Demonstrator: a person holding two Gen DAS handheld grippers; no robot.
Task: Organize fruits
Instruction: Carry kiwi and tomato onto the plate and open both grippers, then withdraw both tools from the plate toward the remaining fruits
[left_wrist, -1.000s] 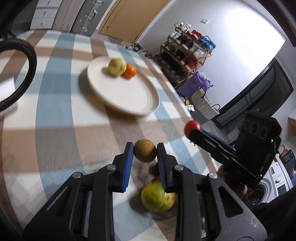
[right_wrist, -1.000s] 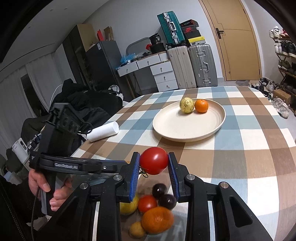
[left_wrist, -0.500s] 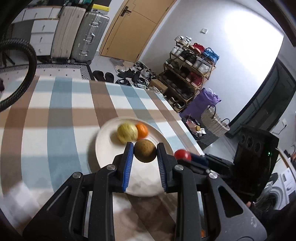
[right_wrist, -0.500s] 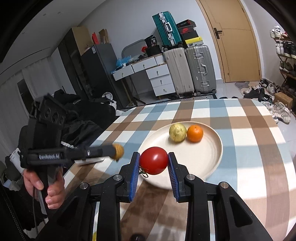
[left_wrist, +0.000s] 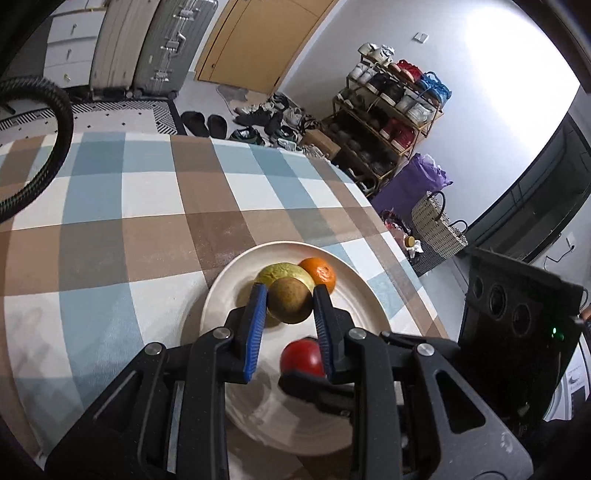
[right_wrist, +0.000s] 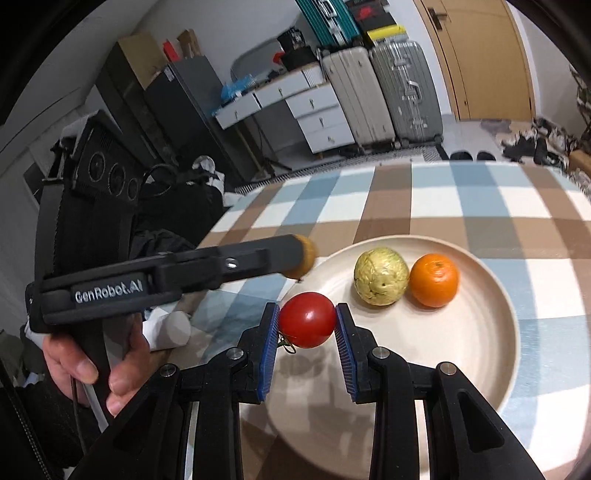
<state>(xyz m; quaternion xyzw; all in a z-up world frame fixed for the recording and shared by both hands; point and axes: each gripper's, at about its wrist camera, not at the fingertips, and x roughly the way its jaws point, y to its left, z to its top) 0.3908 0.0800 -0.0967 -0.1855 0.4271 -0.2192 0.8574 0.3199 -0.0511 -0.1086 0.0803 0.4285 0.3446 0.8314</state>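
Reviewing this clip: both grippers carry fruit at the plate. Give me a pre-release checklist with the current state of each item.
1. Left gripper grips the brown fruit squarely between both pads: ok.
2. Right gripper grips the red tomato squarely: ok.
3. Tomato is over the plate, near its left rim: ok.
4. Brown fruit is over the plate: ok in the left wrist view; its height above the plate: cannot tell.
5. Bare plate surface lies below both fruits, apart from the green-yellow fruit and orange: ok for the tomato; cannot tell for the brown fruit, which overlaps the green-yellow one in view.
6. Grippers clear of each other: cannot tell.
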